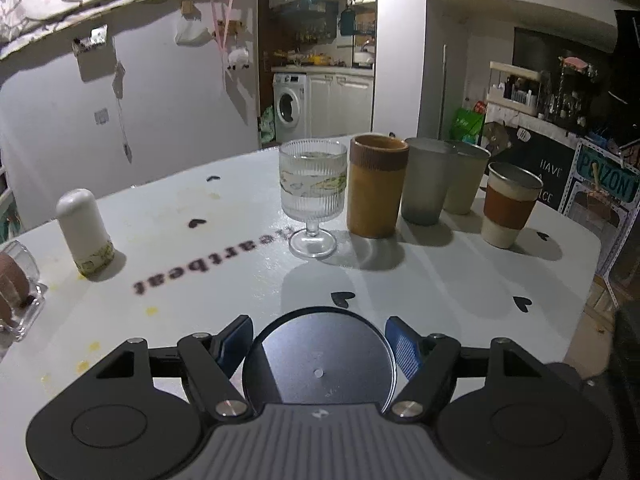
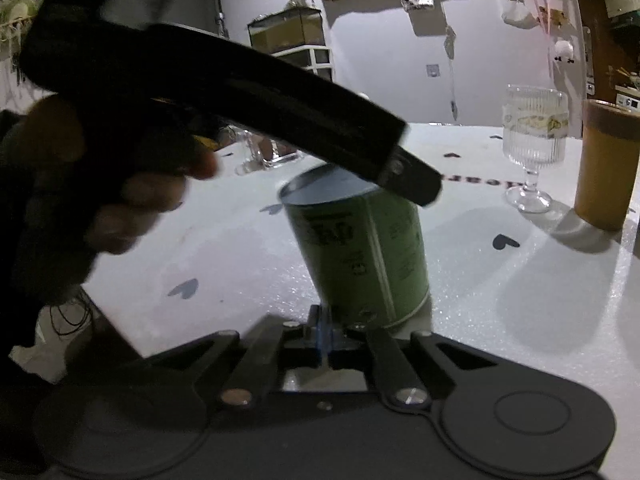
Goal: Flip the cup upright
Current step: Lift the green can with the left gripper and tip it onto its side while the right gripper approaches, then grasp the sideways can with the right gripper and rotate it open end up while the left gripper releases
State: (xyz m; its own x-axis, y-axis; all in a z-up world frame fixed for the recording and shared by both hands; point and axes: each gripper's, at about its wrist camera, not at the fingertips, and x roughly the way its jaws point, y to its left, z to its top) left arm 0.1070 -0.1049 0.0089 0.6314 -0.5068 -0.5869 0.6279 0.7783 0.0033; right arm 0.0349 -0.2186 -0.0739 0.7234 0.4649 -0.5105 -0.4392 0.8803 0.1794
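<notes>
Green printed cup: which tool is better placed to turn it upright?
Left. The left tool clasps the green printed cylindrical cup at its dark round end, and the cup is tilted. The right tool is shut, beside its lower rim.

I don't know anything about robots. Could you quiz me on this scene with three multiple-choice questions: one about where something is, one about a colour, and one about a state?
1. In the left view, where is the stemmed glass in the row of cups?
A. left end
B. middle
C. right end

2. What colour is the side of the cup in the left claw?
A. red
B. white
C. green

3. How is the right claw?
A. wide open
B. shut, empty
C. shut on the glass

Answers:
1. A: the glass stands left of the tan cup, with the other cups further right.
2. C: the cup in the left claw has a green label.
3. B: the right claw has its fingers pressed together with nothing between them.
</notes>
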